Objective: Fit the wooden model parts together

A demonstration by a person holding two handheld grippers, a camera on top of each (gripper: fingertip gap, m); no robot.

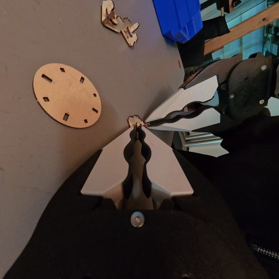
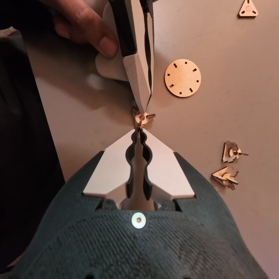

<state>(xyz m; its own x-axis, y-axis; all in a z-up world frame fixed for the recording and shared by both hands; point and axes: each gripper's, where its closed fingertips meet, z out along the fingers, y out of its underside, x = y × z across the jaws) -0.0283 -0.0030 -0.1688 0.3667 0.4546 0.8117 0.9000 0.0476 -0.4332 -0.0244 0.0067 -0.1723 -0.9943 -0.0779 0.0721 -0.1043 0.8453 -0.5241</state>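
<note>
Two grippers meet at one small wooden piece [image 2: 142, 118] near the edge of the grey table [image 1: 22, 151]. It is a little triangle with a round hub on top and thin pegs sticking out. The left gripper [image 1: 137, 126] has its claw pinched narrow on one side of the piece. The right gripper [image 2: 138, 129] has its claw pinched narrow on one thin peg. Both hold the same piece, just above the table or resting on it; which one is hard to tell. Two more built pieces [image 2: 229, 152] lie off to one side. One flat wooden triangle [image 2: 247, 9] lies far off. One big wooden disc [image 1: 66, 95] with empty slots lies near, with nothing stuck in it.
</note>
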